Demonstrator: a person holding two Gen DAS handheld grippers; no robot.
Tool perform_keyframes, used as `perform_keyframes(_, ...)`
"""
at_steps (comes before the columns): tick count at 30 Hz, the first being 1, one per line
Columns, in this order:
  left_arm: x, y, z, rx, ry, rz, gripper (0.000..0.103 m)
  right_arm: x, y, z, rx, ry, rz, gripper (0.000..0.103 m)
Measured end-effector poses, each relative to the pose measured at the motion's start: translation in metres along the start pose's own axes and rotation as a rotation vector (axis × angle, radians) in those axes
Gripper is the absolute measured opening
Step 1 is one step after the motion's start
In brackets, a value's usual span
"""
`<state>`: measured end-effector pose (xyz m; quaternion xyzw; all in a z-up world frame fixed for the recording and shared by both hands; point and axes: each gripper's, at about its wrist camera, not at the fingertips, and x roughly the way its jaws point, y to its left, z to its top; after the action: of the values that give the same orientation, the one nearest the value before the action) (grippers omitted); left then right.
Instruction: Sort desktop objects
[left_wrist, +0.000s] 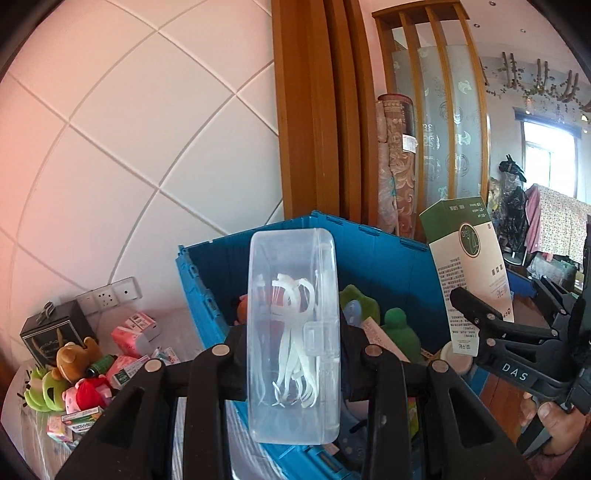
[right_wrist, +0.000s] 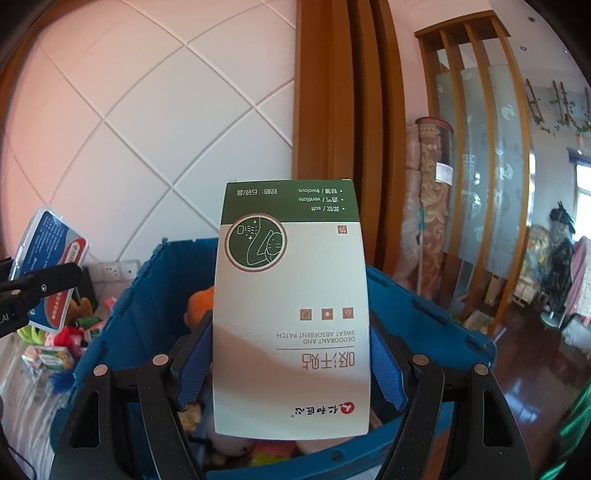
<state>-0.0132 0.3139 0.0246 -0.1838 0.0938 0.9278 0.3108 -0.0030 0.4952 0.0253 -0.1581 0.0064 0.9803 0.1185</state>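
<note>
Both hands loaded: left gripper pinching the clear floss-pick case, right gripper clamping the green-white patch box, long axes pointing ahead, blue crate right underneath both.

Rolled carpets beside wooden screen

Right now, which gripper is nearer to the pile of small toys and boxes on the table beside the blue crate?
Left. The left gripper, holding the clear floss-pick case, is on the pile's side of the blue crate; the right gripper, holding the green-and-white box, is farther over.
</note>
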Motion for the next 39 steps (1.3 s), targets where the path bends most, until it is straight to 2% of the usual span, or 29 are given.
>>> perform_keyframes(8,0.03,-0.037,0.006,0.056,0.054,-0.04,0.032,0.013,-0.029,-0.004,-0.038,0.007,-0.077,0.076)
perform_keyframes(14,0.046,-0.04,0.006,0.057,0.097,-0.051,0.032,0.033,-0.037,-0.008,-0.05,0.038,-0.096,0.076)
perform_keyframes(24,0.052,-0.048,0.006,0.09,0.118,-0.039,0.033,0.059,-0.044,-0.018,-0.046,0.109,-0.113,0.077)
perform_keyframes(29,0.052,-0.051,0.005,0.103,0.13,-0.031,0.051,0.067,-0.045,-0.024,-0.039,0.139,-0.106,0.077)
perform_keyframes(31,0.05,-0.051,0.004,0.106,0.122,-0.028,0.054,0.07,-0.046,-0.027,-0.033,0.149,-0.102,0.077)
perform_keyframes(34,0.049,-0.051,0.004,0.106,0.119,-0.027,0.055,0.069,-0.047,-0.027,-0.017,0.141,-0.096,0.09)
perform_keyframes(35,0.049,-0.051,0.004,0.105,0.119,-0.028,0.055,0.067,-0.048,-0.026,-0.014,0.133,-0.093,0.099)
perform_keyframes(36,0.05,-0.05,0.004,0.102,0.12,-0.03,0.055,0.065,-0.048,-0.025,-0.012,0.126,-0.092,0.103)
perform_keyframes(39,0.05,-0.049,0.005,0.096,0.122,-0.031,0.055,0.065,-0.047,-0.026,-0.016,0.124,-0.097,0.103)
